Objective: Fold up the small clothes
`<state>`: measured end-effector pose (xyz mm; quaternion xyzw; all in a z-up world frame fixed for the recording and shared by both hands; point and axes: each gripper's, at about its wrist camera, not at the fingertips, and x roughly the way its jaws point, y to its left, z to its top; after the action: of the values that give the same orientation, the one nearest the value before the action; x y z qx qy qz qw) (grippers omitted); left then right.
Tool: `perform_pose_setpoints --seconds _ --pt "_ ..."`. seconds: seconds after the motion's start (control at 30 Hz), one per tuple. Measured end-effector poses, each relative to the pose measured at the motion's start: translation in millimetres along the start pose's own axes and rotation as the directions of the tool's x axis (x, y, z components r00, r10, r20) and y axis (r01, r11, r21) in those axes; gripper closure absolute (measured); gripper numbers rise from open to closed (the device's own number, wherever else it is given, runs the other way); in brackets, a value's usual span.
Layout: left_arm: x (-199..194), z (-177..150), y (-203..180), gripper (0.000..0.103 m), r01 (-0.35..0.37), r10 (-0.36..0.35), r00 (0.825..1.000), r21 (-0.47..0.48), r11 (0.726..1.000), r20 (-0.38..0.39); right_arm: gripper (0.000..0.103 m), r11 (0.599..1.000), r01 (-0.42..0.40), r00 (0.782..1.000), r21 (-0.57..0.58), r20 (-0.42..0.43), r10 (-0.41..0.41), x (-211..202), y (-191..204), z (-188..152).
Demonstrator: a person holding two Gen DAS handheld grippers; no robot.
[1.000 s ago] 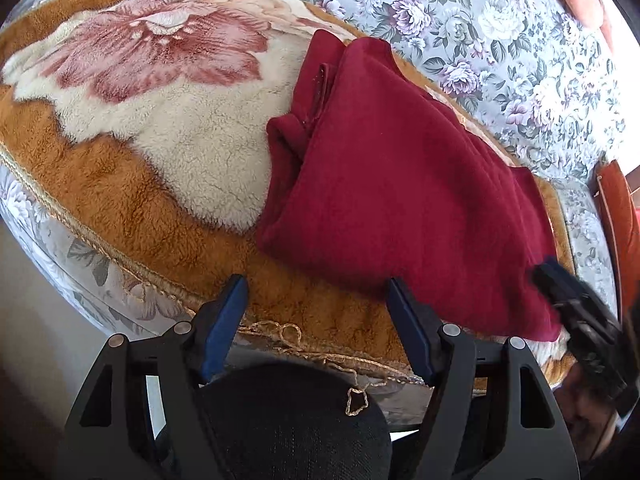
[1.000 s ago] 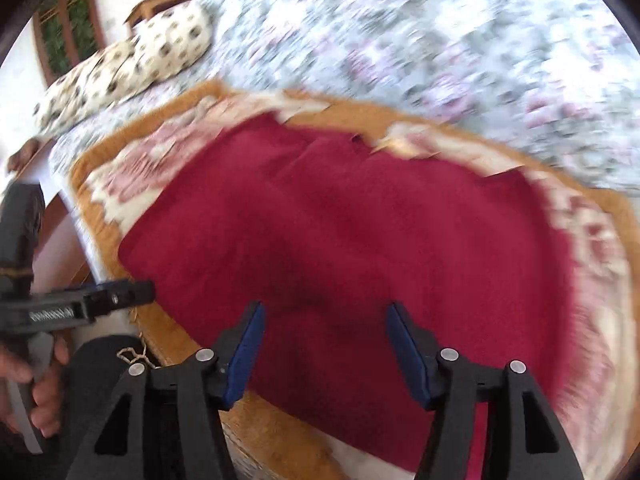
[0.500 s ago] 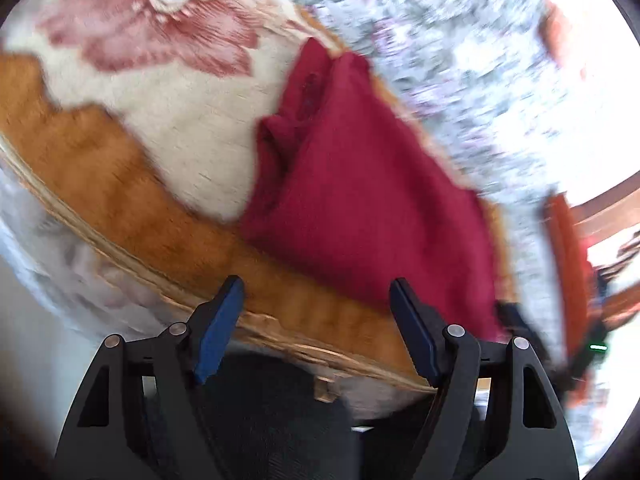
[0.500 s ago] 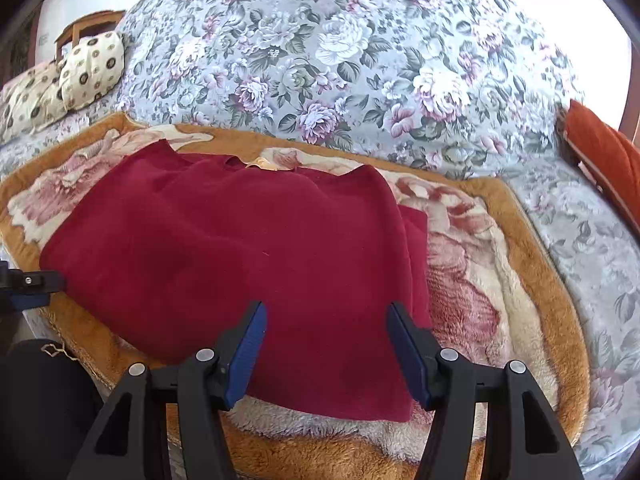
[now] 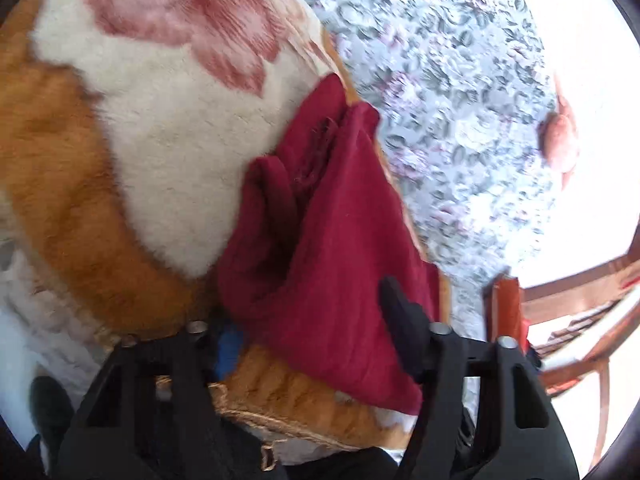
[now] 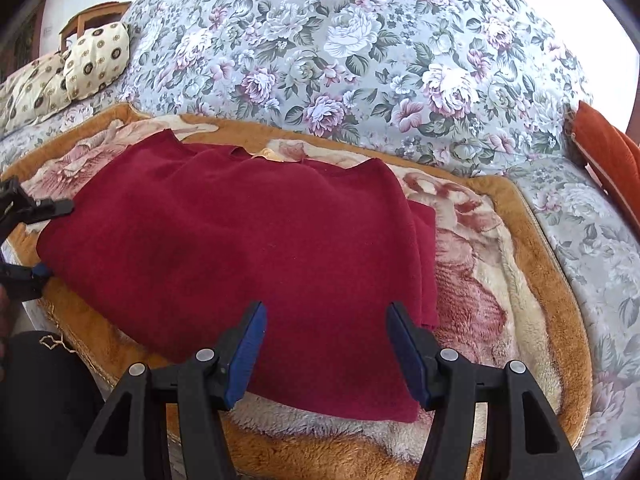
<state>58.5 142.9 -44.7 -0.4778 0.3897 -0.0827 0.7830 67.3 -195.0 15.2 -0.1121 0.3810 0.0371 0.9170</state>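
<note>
Maroon knit, a small garment (image 6: 240, 248) folded over on itself, lies flat on a plush orange blanket (image 6: 560, 304) with a cream and pink rose pattern, which covers the seat of a floral sofa (image 6: 360, 60). It sits toward the blanket's front edge, its back edge close to the blanket's rear border, with a strip of a lower layer showing along its right side. The right gripper (image 6: 326, 344) hovers over the garment's front right part, near the blanket's front edge, its blue-padded fingers (image 6: 248, 344) spread wide and holding nothing. The left gripper (image 5: 310, 320) is at the garment's left end, near the blanket's front left edge; its two fingers are apart, one on each side of that bunched end of cloth, and whether they touch it I cannot tell, since the left wrist view is blurred. A spotted cushion (image 6: 96, 60) rests at the sofa's far left, a rust-coloured cushion (image 6: 608, 156) at its right end, and a wooden chair (image 5: 568, 320) stands beyond the blanket's right edge
</note>
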Motion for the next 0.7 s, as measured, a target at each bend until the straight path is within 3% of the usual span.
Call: perform_pose_setpoints --seconds 0.07,0.13,0.2,0.27,0.37,0.4,0.47,0.53,0.57,0.63,0.67,0.7 --pt "-5 0 3 0.07 -0.061 0.062 0.997 -0.016 0.998 0.043 0.043 1.0 -0.008 1.0 0.017 -0.004 0.009 1 -4 0" --pt "-6 2 5 0.07 -0.09 0.092 0.992 -0.026 0.996 0.086 0.043 1.0 -0.011 1.0 0.023 -0.006 0.011 1 -5 0" --pt "-5 1 1 0.071 -0.119 0.118 0.987 0.005 0.993 0.109 0.043 1.0 -0.013 1.0 0.022 -0.009 0.013 1 -4 0" --pt "-2 0 -7 0.082 -0.149 0.141 0.982 0.05 0.988 0.124 0.043 1.0 -0.006 1.0 0.01 -0.011 0.006 2 -2 0" --pt "-1 -5 -15 0.087 -0.196 0.175 0.971 0.123 0.973 0.163 0.044 1.0 0.007 1.0 -0.012 -0.007 -0.007 -2 3 4" --pt "-2 -6 -18 0.088 -0.213 0.186 0.966 0.146 0.966 0.181 0.044 1.0 -0.014 1.0 -0.002 0.017 0.014 -8 4 12" --pt "-4 -9 -23 0.088 -0.236 0.198 0.958 0.178 0.955 0.209 0.044 0.987 -0.153 0.987 0.038 0.064 0.151 -22 7 36" --pt "-3 -9 -20 0.089 -0.231 0.193 0.959 0.176 0.957 0.207 0.044 0.952 -0.301 0.953 0.051 0.06 0.298 -25 21 70" --pt "-3 -9 -17 0.089 -0.219 0.185 0.963 0.169 0.961 0.198 0.043 0.919 -0.39 0.921 0.056 0.024 0.39 -20 34 91" --pt "-1 -6 -13 0.089 -0.192 0.165 0.97 0.151 0.97 0.176 0.043 0.836 -0.539 0.836 0.101 -0.054 0.546 -2 62 128" --pt "-1 -5 -12 0.089 -0.184 0.159 0.973 0.148 0.972 0.166 0.043 0.784 -0.606 0.78 0.137 -0.093 0.619 14 79 147" --pt "0 -4 -9 0.089 -0.174 0.152 0.976 0.144 0.974 0.155 0.043 0.758 -0.633 0.75 0.16 -0.116 0.651 27 91 161"
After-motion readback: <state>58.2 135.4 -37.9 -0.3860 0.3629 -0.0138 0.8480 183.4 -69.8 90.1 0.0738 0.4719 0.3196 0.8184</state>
